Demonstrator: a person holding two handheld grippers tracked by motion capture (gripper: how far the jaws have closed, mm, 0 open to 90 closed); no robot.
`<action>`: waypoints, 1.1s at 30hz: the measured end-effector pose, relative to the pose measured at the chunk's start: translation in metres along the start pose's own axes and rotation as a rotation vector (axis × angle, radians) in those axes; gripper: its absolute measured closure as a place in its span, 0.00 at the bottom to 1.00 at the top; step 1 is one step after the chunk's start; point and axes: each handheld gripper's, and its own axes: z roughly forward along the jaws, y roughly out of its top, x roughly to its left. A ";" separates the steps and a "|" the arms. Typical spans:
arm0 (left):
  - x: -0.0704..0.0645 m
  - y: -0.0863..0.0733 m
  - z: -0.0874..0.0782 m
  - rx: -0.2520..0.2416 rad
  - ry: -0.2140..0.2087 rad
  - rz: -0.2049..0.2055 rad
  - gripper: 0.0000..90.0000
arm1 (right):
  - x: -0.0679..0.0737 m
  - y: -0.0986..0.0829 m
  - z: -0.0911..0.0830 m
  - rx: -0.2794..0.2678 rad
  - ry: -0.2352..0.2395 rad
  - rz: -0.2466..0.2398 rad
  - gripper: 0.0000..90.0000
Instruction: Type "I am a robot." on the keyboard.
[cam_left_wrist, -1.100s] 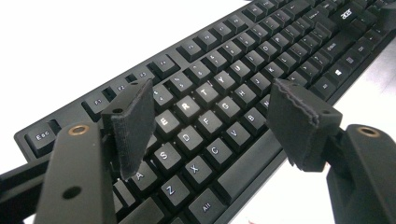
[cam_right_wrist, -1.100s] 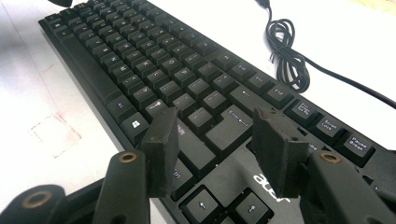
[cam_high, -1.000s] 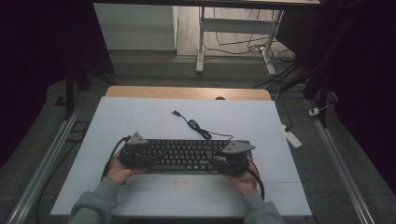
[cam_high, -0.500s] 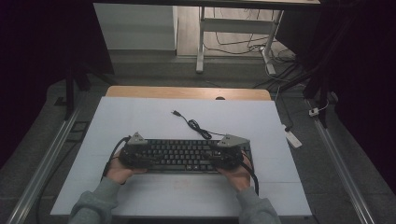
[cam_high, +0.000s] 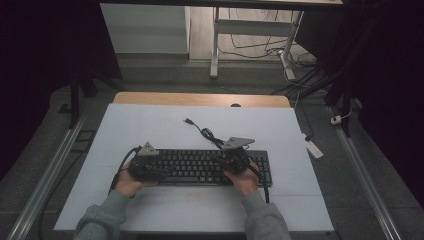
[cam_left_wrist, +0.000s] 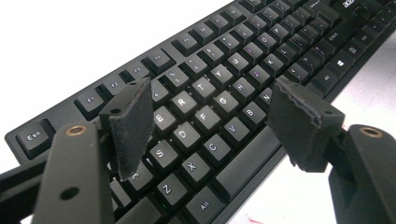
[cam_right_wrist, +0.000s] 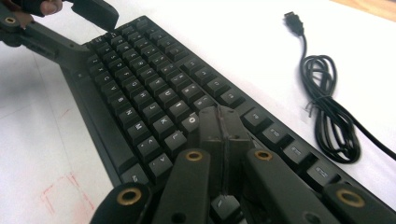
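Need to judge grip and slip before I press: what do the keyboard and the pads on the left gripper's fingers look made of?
The keyboard looks like hard black plastic, matte, with soft glints on the keycaps and printed white legends. The pads on the left gripper's fingers look like dark rubber or dense foam: dull, rough-faced, with ragged cut edges. Which of the two I cannot tell.

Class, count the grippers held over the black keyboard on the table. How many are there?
2: the left gripper hovers over the keyboard's left end, jaws open; the right gripper sits right of centre, jaws shut.
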 end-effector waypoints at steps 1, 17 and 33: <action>0.000 0.000 0.000 0.001 0.000 0.001 0.35 | 0.000 0.002 0.002 0.009 0.000 -0.003 1.00; -0.002 0.001 0.003 0.006 -0.006 0.013 0.35 | 0.007 0.010 0.043 0.110 0.020 0.005 1.00; 0.000 0.000 0.001 -0.001 0.001 0.005 0.35 | 0.009 0.011 0.055 0.144 0.017 -0.018 1.00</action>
